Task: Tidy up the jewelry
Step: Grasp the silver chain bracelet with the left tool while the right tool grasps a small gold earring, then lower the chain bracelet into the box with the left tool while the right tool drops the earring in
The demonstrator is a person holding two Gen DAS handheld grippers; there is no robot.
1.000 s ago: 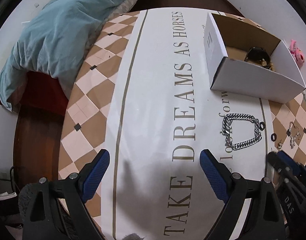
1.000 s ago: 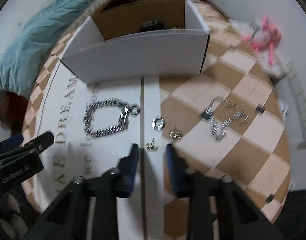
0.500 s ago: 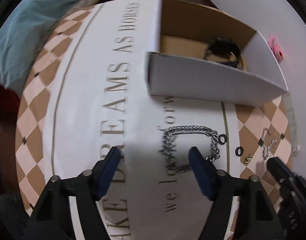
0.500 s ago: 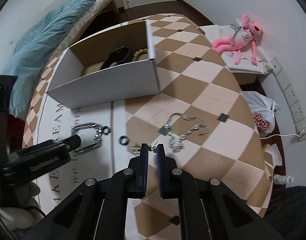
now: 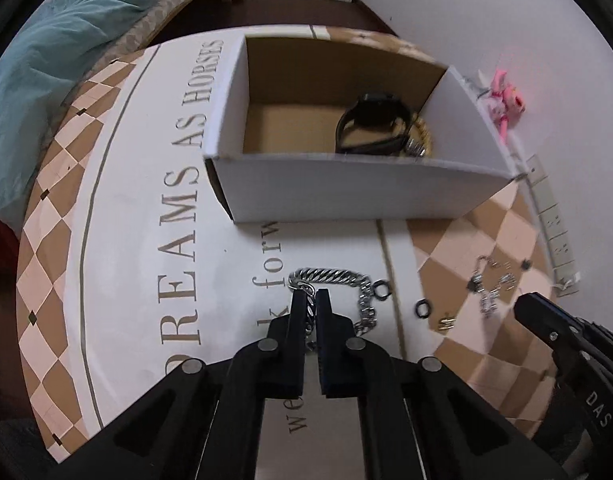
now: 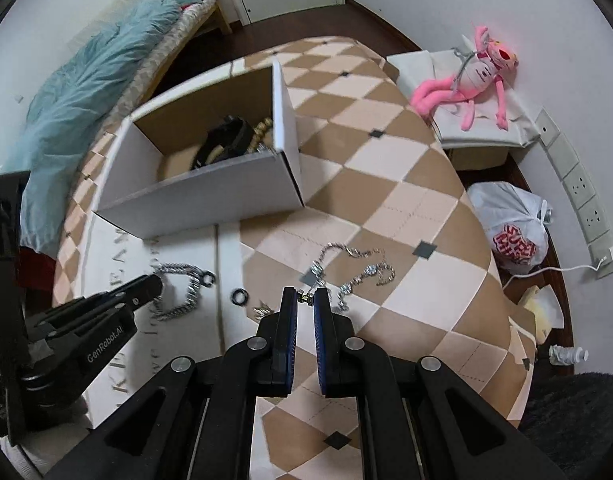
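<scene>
Spreading under both grippers is a round table (image 5: 106,208) with a tan-and-cream diamond cloth and a white printed band. Ahead of the left gripper (image 5: 310,296), past its tips, stands an open white cardboard box (image 5: 346,196); a black watch (image 5: 370,120) and a beaded bracelet (image 5: 420,136) lie inside at its right end. From the right gripper (image 6: 305,295) the same box sits ahead and to the left.

Directly at the left gripper's tips lies a heavy silver curb chain (image 5: 334,276), curled on the white band; the jaws are pressed together on one stretch of its links. Just right of that chain lie two small black rings (image 5: 421,309), then a little gold earring (image 5: 446,322), then a thinner silver chain (image 5: 490,288) further right on the checked cloth.

The right gripper's jaws are nearly together, pinching a tiny gold earring stud (image 6: 305,296) between the pad tips. The thin chain lies just beyond and right of those tips.
</scene>
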